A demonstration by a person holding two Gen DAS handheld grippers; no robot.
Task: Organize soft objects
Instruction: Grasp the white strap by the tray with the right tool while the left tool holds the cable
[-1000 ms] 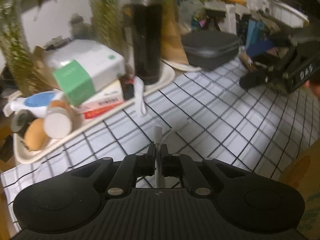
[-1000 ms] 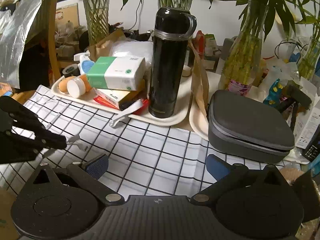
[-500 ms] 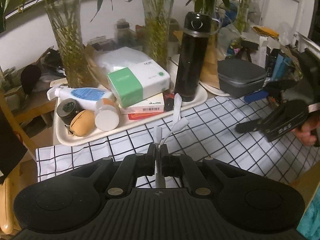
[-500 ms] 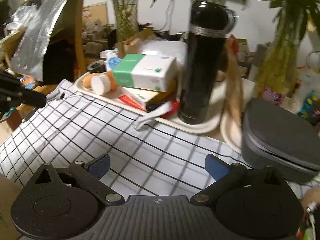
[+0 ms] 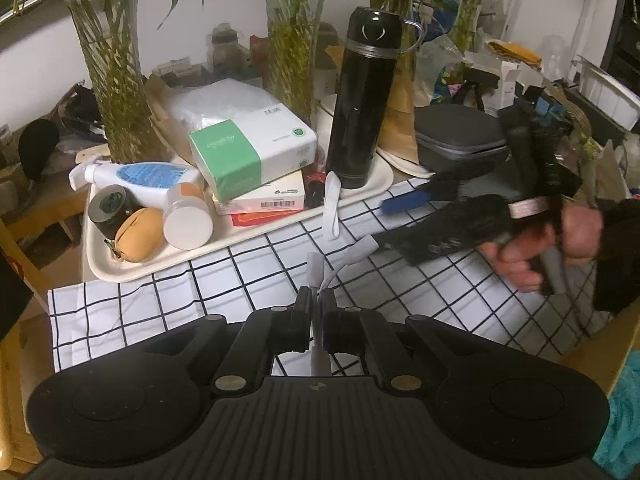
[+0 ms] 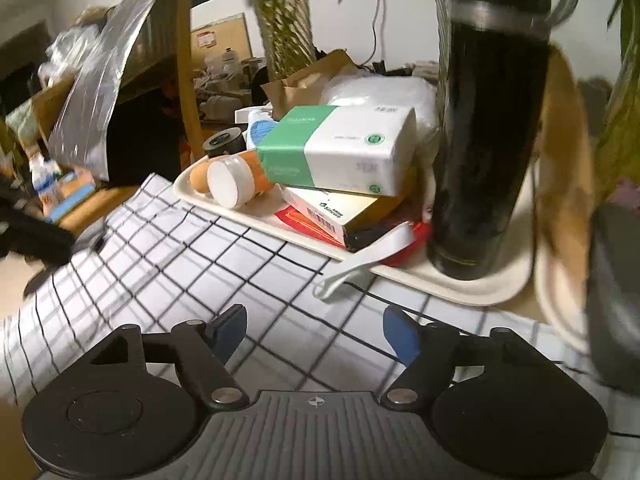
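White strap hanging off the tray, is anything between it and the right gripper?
Nothing visible: only bare checked cloth lies between the right gripper, whose empty jaws have just been closing, and the white strap.

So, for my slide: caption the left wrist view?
Left hand-held gripper shut on white cable; right hand-held gripper nearby.

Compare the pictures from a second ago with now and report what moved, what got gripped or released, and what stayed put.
The right gripper swung in low toward the tray and the white strap hanging over its edge. Its jaws have just been closing but remain open, with nothing between them. The left gripper stays shut on the white cable, lifted slightly. The flask, tissue box and the tray's other contents have not moved.
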